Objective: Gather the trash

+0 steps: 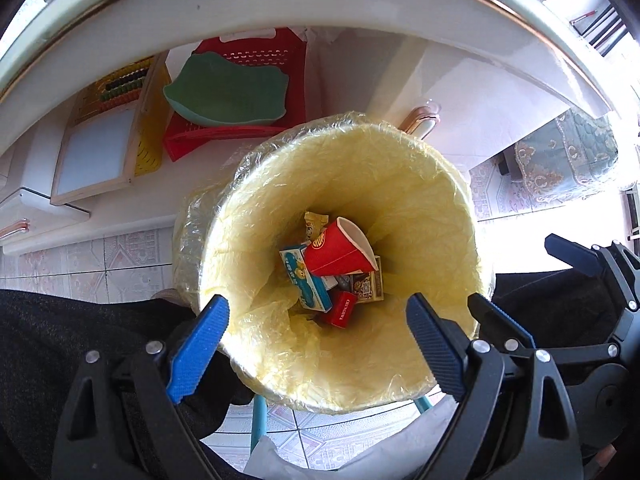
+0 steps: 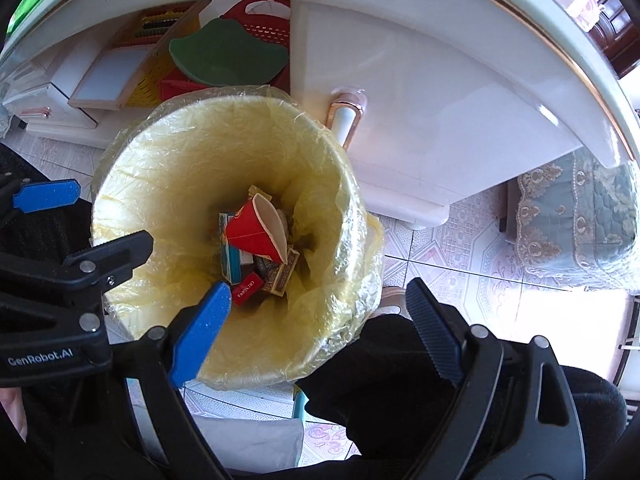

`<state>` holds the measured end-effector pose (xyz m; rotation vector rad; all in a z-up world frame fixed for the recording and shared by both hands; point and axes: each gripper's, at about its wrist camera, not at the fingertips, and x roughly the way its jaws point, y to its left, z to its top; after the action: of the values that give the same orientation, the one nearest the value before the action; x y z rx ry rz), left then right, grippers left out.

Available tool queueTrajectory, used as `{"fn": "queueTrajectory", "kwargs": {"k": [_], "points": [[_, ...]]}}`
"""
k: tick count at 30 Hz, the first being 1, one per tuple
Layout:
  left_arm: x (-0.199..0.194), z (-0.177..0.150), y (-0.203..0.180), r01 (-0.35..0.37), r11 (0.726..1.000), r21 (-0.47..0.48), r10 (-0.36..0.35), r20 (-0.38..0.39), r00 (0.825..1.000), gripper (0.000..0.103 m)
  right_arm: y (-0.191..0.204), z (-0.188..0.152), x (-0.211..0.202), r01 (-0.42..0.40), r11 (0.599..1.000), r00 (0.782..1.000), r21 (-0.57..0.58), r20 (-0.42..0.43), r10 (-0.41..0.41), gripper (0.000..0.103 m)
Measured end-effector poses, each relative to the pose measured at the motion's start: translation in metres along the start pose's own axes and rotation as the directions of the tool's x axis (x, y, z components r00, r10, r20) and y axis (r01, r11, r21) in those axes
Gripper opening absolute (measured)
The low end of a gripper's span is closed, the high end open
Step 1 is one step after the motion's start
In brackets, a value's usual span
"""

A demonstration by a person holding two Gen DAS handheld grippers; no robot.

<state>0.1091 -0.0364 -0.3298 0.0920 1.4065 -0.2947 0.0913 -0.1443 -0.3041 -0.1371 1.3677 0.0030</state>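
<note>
**Both grippers empty over a bin that could tip or snag**

Left wrist view: the left gripper (image 1: 318, 344) hangs spread wide above the bin (image 1: 448, 184), nothing between its blue pads. The trash lies at the bottom: a red paper cup (image 1: 336, 254), a blue-and-white box (image 1: 306, 284), a small red pack (image 1: 343, 312) and a dark printed box (image 1: 366, 286). The right gripper (image 1: 516, 284) shows at the edge, also spread. The thin yellow liner (image 1: 280, 344) bunches loosely near the rim, so a low finger could probably catch and drag it.

Right wrist view: the right gripper (image 2: 320, 320) is wide and holds nothing, hanging over the near rim, with the left gripper (image 2: 86, 220) beside it. The two tools sit close together, so they may knock each other or nudge the bin against the white cabinet (image 2: 420, 120).
</note>
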Motion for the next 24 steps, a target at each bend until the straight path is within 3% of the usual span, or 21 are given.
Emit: {"fn": "queueTrajectory", "kwargs": {"k": [5, 9, 12, 15, 22, 24], "points": [[-0.039, -0.007, -0.006, 0.016, 0.999, -0.033, -0.012, 0.111, 0.994, 0.088, -0.026, -0.010, -0.042, 0.049, 0.992, 0.992, 0.118, 0.106, -0.062, 0.087], [-0.088, -0.010, -0.019, -0.014, 1.000, -0.020, 0.018, 0.254, 0.967, 0.088, -0.048, -0.016, -0.093, 0.039, 0.975, 0.964, 0.217, 0.247, -0.094, 0.087], [-0.126, -0.011, -0.031, -0.049, 0.999, -0.013, 0.050, 0.348, 0.936, 0.091, -0.055, -0.024, -0.135, 0.063, 0.963, 0.921, 0.261, 0.356, -0.157, 0.093], [-0.165, -0.014, -0.043, -0.079, 0.997, -0.012, 0.076, 0.442, 0.894, 0.093, -0.057, -0.034, -0.175, 0.072, 0.959, 0.873, 0.275, 0.448, -0.194, 0.094], [-0.249, -0.028, -0.057, -0.090, 0.994, -0.058, 0.107, 0.581, 0.807, 0.096, -0.064, -0.052, -0.255, 0.051, 0.946, 0.756, 0.320, 0.607, -0.246, 0.097], [-0.271, -0.036, -0.061, -0.105, 0.992, -0.071, 0.127, 0.610, 0.782, 0.096, -0.067, -0.056, -0.272, 0.038, 0.942, 0.732, 0.334, 0.632, -0.253, 0.097]]}}
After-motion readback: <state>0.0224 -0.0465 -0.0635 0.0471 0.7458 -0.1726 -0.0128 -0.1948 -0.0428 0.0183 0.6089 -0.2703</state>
